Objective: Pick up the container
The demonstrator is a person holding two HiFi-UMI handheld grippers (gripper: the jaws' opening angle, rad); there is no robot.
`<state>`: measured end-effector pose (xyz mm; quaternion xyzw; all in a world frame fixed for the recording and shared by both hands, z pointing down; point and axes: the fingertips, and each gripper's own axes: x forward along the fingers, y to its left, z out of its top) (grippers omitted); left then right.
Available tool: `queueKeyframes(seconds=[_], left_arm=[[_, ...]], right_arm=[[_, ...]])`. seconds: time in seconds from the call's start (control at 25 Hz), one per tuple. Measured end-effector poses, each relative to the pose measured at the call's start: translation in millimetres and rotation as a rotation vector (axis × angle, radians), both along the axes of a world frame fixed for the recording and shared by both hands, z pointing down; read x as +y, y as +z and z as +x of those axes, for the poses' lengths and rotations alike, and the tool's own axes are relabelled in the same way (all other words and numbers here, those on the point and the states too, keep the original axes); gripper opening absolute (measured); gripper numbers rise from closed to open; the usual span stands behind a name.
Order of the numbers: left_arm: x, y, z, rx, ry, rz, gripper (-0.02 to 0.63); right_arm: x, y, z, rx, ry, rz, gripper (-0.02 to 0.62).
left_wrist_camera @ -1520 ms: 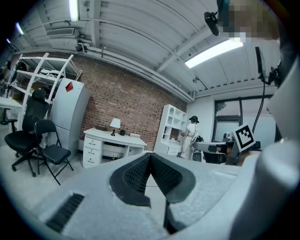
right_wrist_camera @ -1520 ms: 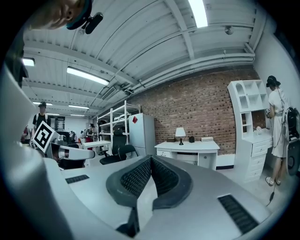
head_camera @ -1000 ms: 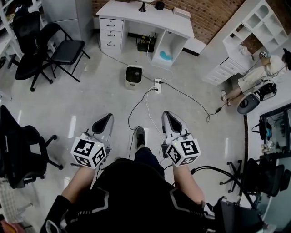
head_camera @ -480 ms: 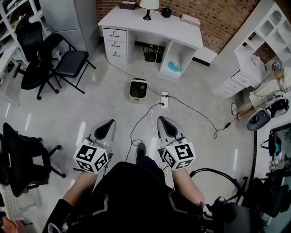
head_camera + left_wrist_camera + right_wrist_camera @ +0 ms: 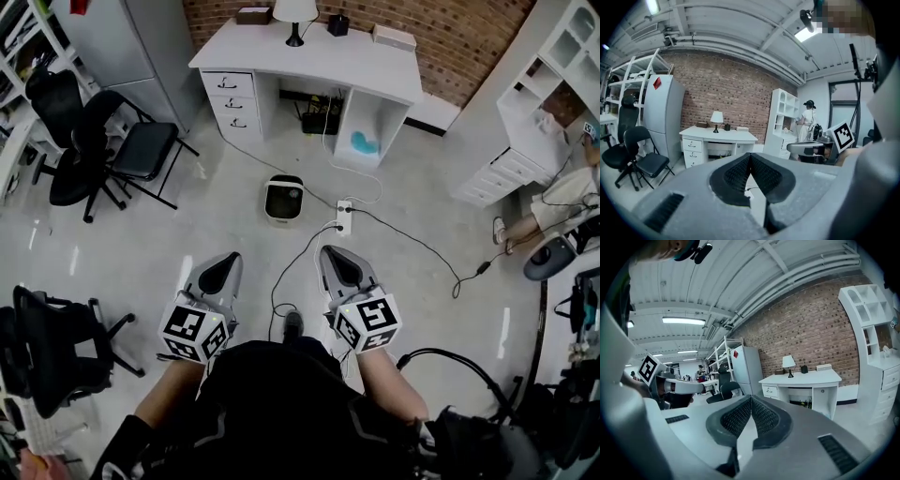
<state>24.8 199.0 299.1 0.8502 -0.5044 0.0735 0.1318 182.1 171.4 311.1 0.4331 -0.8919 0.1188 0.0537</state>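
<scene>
The left gripper (image 5: 230, 261) and right gripper (image 5: 330, 255) both have their jaws closed on nothing, well apart from the white tabletop (image 5: 309, 54). The container is probably one of the small boxes (image 5: 394, 37) there, though I cannot tell which. Get close and open the jaws before reaching.

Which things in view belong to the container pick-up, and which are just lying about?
Job: left gripper, right gripper, both shut and empty; what they are to pick up cannot be told.
Lying about: white desk, lamp, folding chair, power strip, white floor unit.
</scene>
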Motion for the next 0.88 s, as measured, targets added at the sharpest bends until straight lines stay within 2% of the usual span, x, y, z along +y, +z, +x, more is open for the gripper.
queueKeyframes(seconds=[0.24,0.6,0.88], left_arm=[[-33,4,16,-0.018,-0.017,-0.026,0.011],[-80,9,16,-0.030,-0.008,-0.044,0.011],[-141,25,-12,0.052,0.014,-0.053,0.011]], right_arm=[[-37,7,13,-0.025,-0.031,-0.009,0.008],[-85,14,15,-0.060,-0.008,-0.027,0.008],[-132,12,-10,-0.007,0.023,-0.023,0.008]])
